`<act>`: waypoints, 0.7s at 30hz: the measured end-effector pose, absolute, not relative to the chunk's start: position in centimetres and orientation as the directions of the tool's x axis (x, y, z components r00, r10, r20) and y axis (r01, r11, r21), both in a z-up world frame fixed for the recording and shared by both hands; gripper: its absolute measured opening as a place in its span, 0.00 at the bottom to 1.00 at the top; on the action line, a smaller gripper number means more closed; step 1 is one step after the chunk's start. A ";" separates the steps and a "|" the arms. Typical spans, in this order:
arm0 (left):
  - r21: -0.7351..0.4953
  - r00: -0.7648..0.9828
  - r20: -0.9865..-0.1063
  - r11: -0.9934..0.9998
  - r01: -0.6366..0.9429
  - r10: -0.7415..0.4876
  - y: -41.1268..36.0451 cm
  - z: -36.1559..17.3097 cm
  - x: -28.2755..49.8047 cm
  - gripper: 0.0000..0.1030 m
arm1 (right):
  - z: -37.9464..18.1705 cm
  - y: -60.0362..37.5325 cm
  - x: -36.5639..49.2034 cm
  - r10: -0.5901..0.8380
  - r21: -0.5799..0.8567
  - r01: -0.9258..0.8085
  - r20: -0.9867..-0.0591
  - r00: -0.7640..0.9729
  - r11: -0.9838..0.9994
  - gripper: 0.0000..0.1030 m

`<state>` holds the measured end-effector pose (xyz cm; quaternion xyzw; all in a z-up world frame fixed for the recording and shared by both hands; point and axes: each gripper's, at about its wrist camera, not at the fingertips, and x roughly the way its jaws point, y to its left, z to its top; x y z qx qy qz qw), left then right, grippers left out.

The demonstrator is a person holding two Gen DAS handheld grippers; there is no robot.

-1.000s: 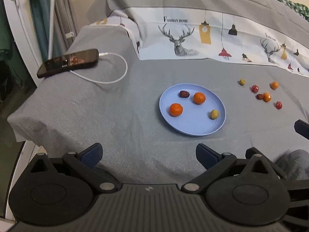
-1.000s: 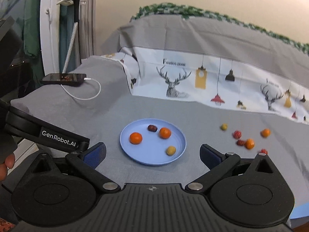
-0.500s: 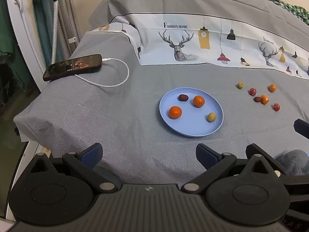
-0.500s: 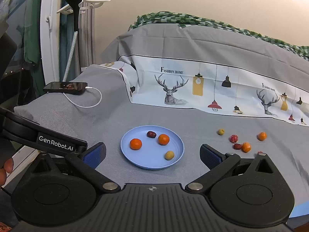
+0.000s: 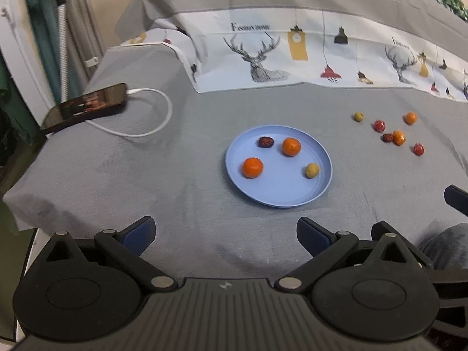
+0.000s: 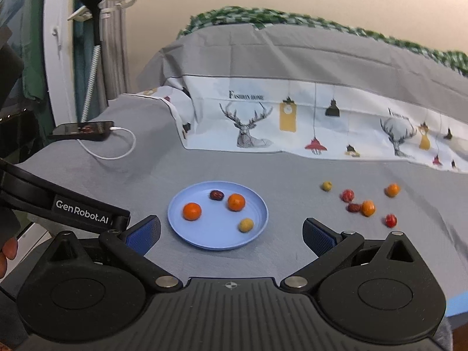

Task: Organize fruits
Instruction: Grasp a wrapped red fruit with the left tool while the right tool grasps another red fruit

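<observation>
Between picks: four fruits on the blue plate [image 5: 321,187]; six loose fruits [image 6: 367,207] remain.
Left gripper [image 5: 225,231] and right gripper [image 6: 231,231] both gape wide, empty; next, probably the right reaches for one.

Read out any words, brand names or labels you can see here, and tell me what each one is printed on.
"GenRobot.AI": white lettering on the black arm of the left gripper, seen from the right wrist camera.
"FASHION HOME": above the deer on the printed cloth; the small letters are blurred, so this reading is likely, not certain.
A second caption by the right-hand deer: too blurred to read.
The phone screen: nothing legible.
</observation>
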<state>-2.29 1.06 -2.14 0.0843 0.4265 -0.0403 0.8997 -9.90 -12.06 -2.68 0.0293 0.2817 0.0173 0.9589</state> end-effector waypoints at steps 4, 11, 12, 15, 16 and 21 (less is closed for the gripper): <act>0.104 0.590 -0.807 0.979 0.177 -0.021 -1.3 -3.3 0.3 1.00 | -4.3 -14.8 -8.5 -0.007 0.107 0.082 -0.567 0.824 0.991 0.99; 0.115 0.572 -0.820 0.974 0.195 -0.017 -6.1 -4.8 4.6 1.00 | -9.5 -23.2 -3.5 -0.222 0.130 0.409 -0.674 0.705 0.903 0.99; 0.118 0.566 -0.824 0.973 0.199 -0.016 -6.8 -5.0 5.3 1.00 | -10.3 -24.8 -2.6 -0.271 0.121 0.464 -0.674 0.688 0.877 0.99; 0.117 0.546 -0.837 0.968 0.221 -0.023 -9.3 -5.9 7.4 1.00 | -13.0 -29.5 0.2 -0.399 0.083 0.607 -0.682 0.613 0.790 0.99; 0.112 0.537 -0.843 0.967 0.227 -0.029 -10.2 -6.3 8.1 1.00 | -14.1 -30.9 1.1 -0.420 0.080 0.632 -0.682 0.598 0.771 0.99; 0.088 0.504 -0.862 0.958 0.274 -0.064 -14.8 -8.2 12.3 1.00 | -19.0 -36.5 6.2 -0.489 0.017 0.701 -0.705 0.514 0.713 0.99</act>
